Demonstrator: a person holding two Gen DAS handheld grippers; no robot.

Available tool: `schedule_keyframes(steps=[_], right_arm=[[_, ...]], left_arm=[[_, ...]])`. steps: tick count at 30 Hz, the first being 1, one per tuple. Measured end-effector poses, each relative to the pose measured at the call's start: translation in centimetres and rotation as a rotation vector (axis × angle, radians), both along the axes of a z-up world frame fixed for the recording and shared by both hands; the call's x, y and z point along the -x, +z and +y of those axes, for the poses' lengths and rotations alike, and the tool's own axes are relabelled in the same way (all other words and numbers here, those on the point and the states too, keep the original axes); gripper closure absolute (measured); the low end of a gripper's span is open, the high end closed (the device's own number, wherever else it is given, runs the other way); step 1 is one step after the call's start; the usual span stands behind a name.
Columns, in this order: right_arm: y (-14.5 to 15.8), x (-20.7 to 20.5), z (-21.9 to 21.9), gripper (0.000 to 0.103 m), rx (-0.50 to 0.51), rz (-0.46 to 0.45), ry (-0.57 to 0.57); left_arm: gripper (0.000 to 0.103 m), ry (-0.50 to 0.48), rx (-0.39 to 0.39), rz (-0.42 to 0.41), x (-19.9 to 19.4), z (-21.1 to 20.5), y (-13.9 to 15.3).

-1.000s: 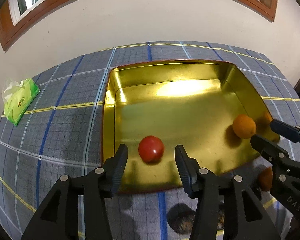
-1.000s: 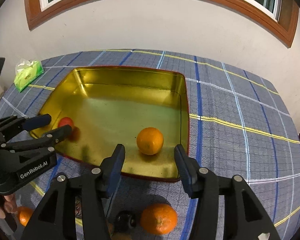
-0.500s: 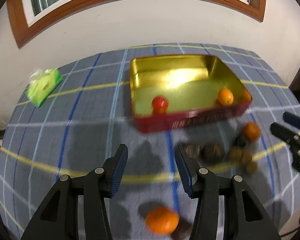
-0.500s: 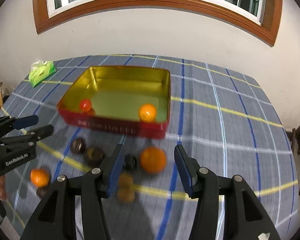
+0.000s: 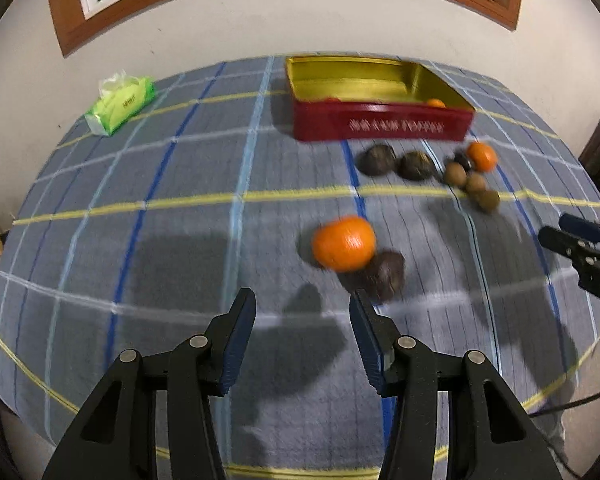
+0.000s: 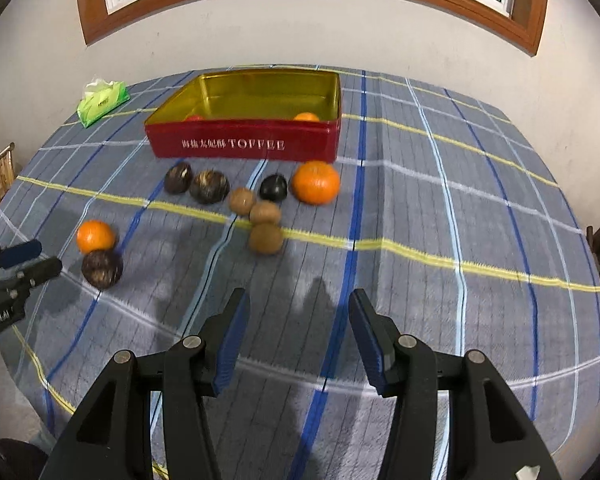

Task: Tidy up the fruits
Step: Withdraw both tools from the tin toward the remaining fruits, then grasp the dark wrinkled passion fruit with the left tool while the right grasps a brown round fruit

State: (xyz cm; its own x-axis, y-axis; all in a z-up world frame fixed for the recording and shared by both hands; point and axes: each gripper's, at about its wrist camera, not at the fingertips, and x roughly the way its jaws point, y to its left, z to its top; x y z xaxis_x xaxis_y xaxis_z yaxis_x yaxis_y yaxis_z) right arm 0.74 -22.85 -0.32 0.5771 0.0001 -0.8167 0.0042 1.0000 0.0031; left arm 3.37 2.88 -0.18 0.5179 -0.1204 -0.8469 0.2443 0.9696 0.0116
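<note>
Here, left claw (image 5: 302, 320) and right claw (image 6: 298, 318), both parted and empty, above plaid woven table (image 6: 440, 208); round glossy oranges (image 6: 315, 182), rough dark fruits (image 6: 209, 186) near red toffee tin (image 6: 244, 145).

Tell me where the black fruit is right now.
In the right wrist view the black fruit lies on the tablecloth just in front of the red toffee tin, touching the left side of the large orange.
</note>
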Motion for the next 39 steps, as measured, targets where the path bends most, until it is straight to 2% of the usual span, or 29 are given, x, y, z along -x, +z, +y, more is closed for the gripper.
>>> schedule_keyframes(steps=[6,10,21,31,33,39], right_arm=[[-1.2,0.0,0.2,0.054,-0.016,0.027,0.007],[-1.7,-0.9,0.2,0.054,-0.023,0.034,0.010],[-3.1,-4.4,0.3,0.054,-0.036,0.053,0.017],[-3.9,-7.2,1.5,0.054,0.004,0.048,0.040],[-3.8,-7.4,1.6,0.062,0.003,0.044,0.042],[-3.7,-7.1,1.7,0.075,0.004,0.035,0.051]], left_arm=[[0.053,-0.014,0.027,0.067,0.0,-1.9,-2.4],[0.053,-0.007,0.040,0.081,-0.7,-2.7,-3.1],[0.053,-0.013,0.050,0.061,-3.0,-4.2,-3.2],[0.053,0.006,0.055,0.059,-5.0,-4.6,-3.2],[0.053,0.010,0.056,0.062,-5.3,-4.6,-3.2],[0.061,0.002,0.058,0.055,-5.1,-4.7,-3.2]])
